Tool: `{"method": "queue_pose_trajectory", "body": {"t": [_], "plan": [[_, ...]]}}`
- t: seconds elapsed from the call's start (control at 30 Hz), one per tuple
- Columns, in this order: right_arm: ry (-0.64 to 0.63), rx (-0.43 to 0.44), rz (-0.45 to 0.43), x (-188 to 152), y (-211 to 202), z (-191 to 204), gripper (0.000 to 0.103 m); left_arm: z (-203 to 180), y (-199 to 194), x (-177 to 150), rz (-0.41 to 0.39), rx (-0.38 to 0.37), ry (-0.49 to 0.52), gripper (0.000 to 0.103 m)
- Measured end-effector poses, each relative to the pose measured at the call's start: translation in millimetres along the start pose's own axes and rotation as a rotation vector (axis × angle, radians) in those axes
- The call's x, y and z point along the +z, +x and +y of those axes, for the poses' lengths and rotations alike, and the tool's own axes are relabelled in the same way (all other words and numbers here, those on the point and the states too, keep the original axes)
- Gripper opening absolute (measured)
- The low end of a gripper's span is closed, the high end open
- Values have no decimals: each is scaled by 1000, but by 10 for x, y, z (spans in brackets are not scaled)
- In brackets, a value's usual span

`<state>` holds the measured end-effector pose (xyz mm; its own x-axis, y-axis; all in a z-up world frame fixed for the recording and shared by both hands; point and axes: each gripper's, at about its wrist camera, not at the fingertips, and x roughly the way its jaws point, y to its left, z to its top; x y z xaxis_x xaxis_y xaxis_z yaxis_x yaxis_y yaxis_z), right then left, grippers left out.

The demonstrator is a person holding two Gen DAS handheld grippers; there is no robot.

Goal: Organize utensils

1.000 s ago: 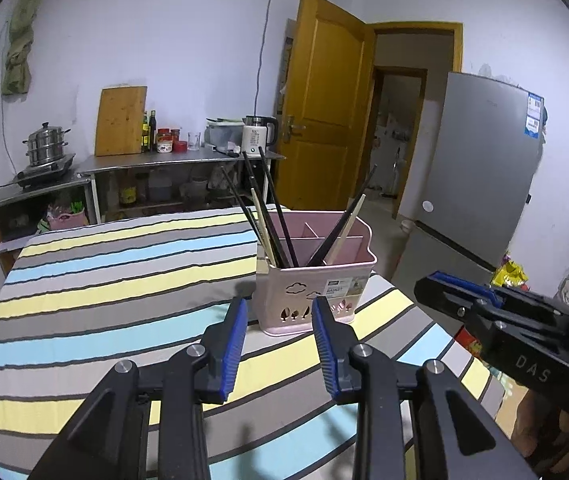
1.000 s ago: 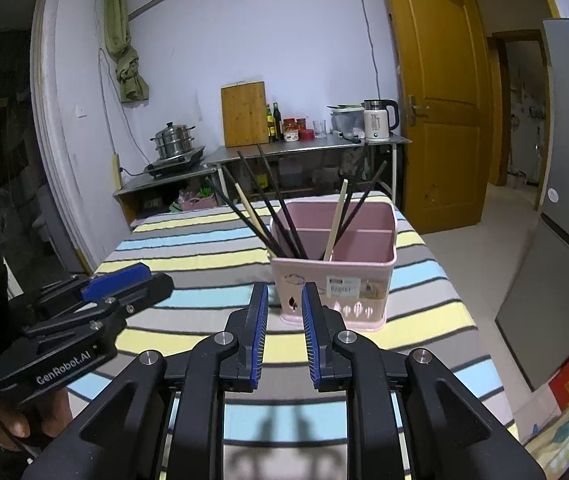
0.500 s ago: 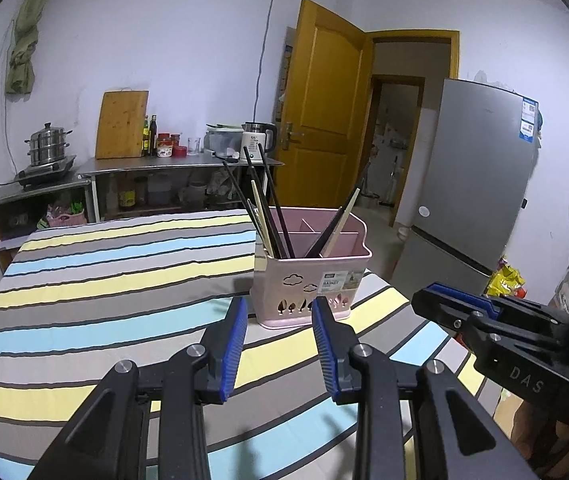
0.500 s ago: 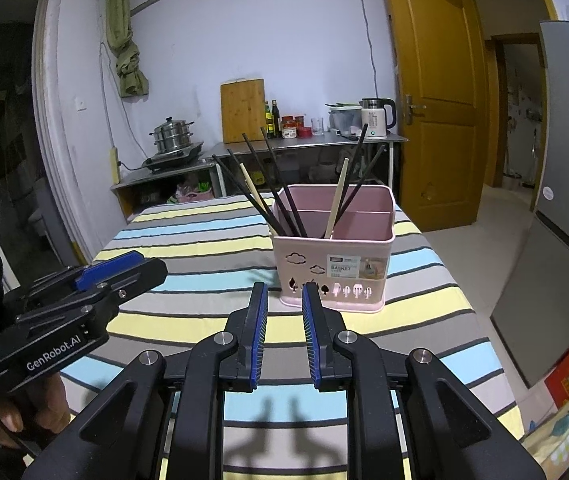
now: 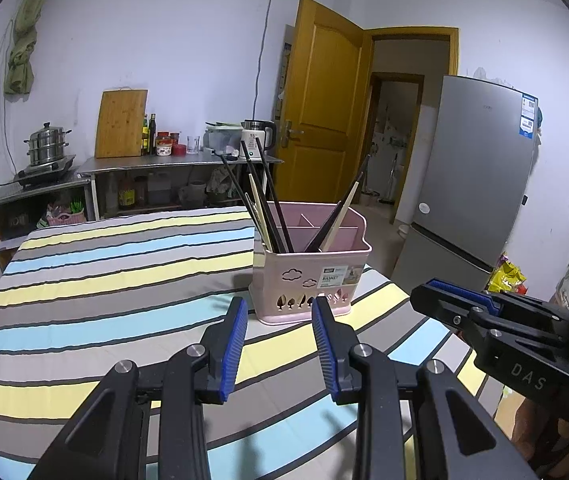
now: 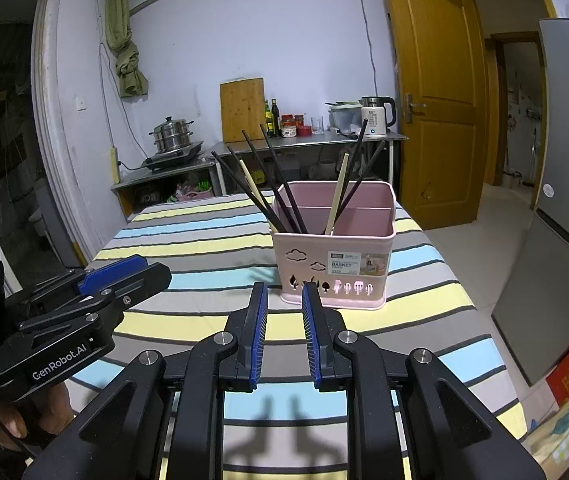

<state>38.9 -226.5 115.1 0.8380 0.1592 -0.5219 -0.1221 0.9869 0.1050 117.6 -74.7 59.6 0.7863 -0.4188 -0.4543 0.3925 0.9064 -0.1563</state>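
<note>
A pink utensil basket [image 5: 310, 276] stands upright on the striped table [image 5: 104, 272]; it also shows in the right wrist view [image 6: 334, 266]. Several black and pale chopsticks [image 5: 262, 204] lean in its compartments, also seen in the right wrist view [image 6: 272, 192]. My left gripper [image 5: 279, 312] is open and empty, just short of the basket's front. My right gripper [image 6: 284, 296] is open with a narrower gap, empty, in front of the basket's left corner. Each gripper shows in the other's view: the right one [image 5: 484, 320] and the left one [image 6: 84, 300].
A metal counter [image 5: 172, 164] with a steamer pot, cutting board, bottles and kettle stands against the far wall. A grey fridge [image 5: 476, 184] and an open yellow door [image 5: 320, 120] are to the right. The table's right edge [image 6: 468, 320] drops to the floor.
Both grippers have pulled back and risen a little from the basket, which looks smaller and lower now. Their jaw openings are unchanged.
</note>
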Motion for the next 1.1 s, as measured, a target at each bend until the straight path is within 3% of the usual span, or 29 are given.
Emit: {"method": "queue_pose_trajectory", "body": {"t": [1.1], "plan": [[3, -1, 8, -63, 30, 23, 18, 6, -5, -36, 1, 0, 6, 33]]}}
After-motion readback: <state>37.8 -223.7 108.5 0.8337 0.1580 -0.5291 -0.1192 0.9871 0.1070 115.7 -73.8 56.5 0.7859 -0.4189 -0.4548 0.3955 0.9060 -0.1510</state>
